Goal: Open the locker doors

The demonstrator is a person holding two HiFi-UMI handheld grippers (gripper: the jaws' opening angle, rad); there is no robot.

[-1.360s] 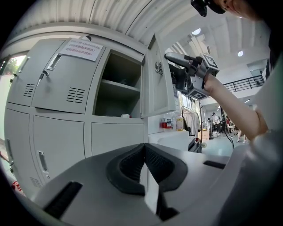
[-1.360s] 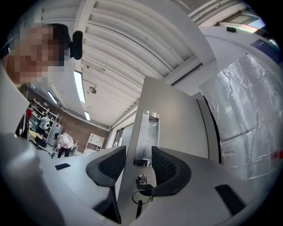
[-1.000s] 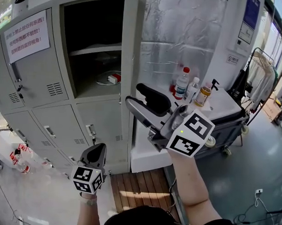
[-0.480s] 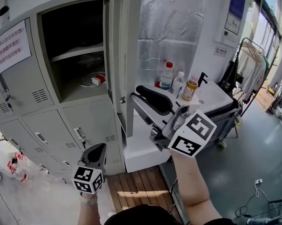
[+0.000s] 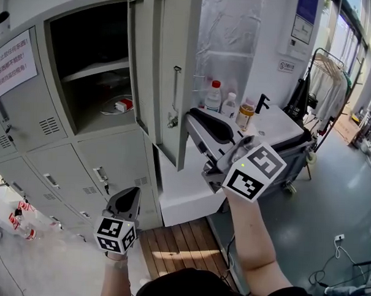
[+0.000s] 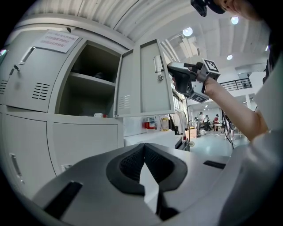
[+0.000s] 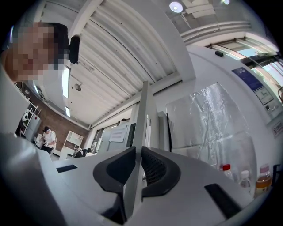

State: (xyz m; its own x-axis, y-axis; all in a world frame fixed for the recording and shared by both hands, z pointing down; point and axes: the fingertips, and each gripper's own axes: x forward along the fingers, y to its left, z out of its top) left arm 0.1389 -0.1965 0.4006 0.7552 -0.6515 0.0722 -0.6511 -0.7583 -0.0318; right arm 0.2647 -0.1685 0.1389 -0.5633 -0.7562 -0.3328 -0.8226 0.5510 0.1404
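Observation:
The upper locker door (image 5: 170, 82) stands swung out from its grey locker, inner face and latch bar showing. My right gripper (image 5: 189, 121) is at the door's free edge, and its jaws are closing. In the right gripper view the thin door edge (image 7: 143, 114) runs up between the two black pads (image 7: 116, 170), which press on it. The left gripper (image 5: 132, 194) hangs low in front of the lower locker doors (image 5: 111, 165), shut with nothing in it (image 6: 143, 152). From the left gripper view, the door (image 6: 150, 79) and the right gripper (image 6: 188, 79) beside it are seen from below.
The open compartment (image 5: 90, 73) has a shelf and a small red and white item (image 5: 123, 105). A paper notice (image 5: 14, 54) hangs on the closed door to the left. Bottles (image 5: 213, 96) stand on a white counter (image 5: 275, 127) at the right, with a clothes rack (image 5: 326, 83) beyond.
The locker door has swung further out, so its inner face now shows. The right gripper has come up to its edge and its jaws have closed on it. The left gripper stayed put.

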